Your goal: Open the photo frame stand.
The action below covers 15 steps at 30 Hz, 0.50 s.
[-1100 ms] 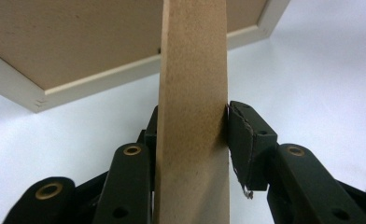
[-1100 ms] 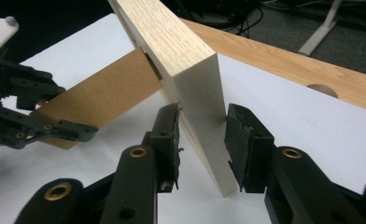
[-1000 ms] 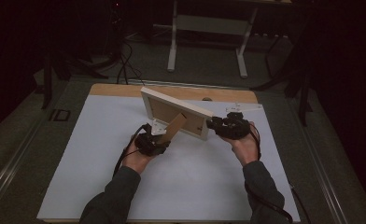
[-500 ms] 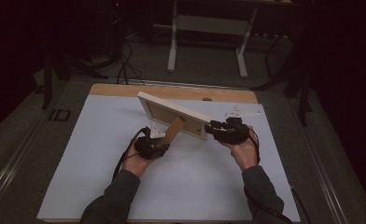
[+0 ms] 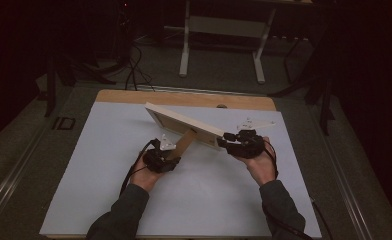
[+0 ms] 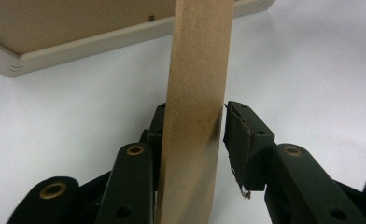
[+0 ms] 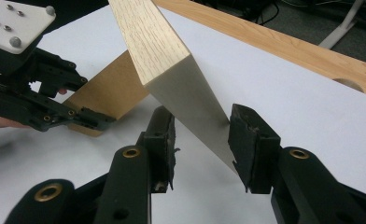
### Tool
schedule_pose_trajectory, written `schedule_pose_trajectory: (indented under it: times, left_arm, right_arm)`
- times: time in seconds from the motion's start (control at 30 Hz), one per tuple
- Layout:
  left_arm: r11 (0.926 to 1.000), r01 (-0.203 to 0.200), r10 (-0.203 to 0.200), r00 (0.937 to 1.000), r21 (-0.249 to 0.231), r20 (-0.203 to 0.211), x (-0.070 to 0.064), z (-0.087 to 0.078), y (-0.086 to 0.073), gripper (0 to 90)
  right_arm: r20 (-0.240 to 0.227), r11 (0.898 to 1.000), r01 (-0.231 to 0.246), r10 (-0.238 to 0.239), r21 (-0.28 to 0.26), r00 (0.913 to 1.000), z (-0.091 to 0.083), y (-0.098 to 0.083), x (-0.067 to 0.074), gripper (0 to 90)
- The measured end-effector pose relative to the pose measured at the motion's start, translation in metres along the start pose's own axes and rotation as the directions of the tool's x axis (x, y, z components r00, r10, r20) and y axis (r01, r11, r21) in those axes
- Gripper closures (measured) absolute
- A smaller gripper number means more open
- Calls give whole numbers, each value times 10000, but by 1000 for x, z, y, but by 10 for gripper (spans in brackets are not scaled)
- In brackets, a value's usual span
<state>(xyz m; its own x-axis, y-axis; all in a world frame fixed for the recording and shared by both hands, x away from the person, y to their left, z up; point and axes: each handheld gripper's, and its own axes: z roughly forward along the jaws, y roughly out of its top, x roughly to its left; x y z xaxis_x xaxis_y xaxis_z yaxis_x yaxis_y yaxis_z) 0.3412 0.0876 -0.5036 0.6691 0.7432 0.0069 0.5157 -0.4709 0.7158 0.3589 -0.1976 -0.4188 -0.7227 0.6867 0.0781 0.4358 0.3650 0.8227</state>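
The picture frame (image 5: pixel 184 122) is held tilted above the white counter (image 5: pixel 84 175), its brown stand leg (image 5: pixel 183 142) slanting down toward the person. The left claw (image 5: pixel 170 159) is clamped on that leg's lower end. At the frame's near corner, the right claw (image 5: pixel 229 141) has just been opening; the corner sits between its pads, one touching, the other apart. Compared with a second ago the frame has barely shifted, so the leg looks nearly set for standing.
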Motion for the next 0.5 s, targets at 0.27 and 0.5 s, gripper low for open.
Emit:
schedule_pose_trajectory:
  times: [0.27,0.5]
  left_arm:
    - [10000,-36,36,10000,77,73,0,1,-1,638]
    - [9999,-89,88,9999,104,57,-2,0,-3,607]
  right_arm:
    - [-61,10000,69,-68,32,10000,0,-1,0,604]
    - [-114,10000,81,-81,45,9999,0,-2,0,605]
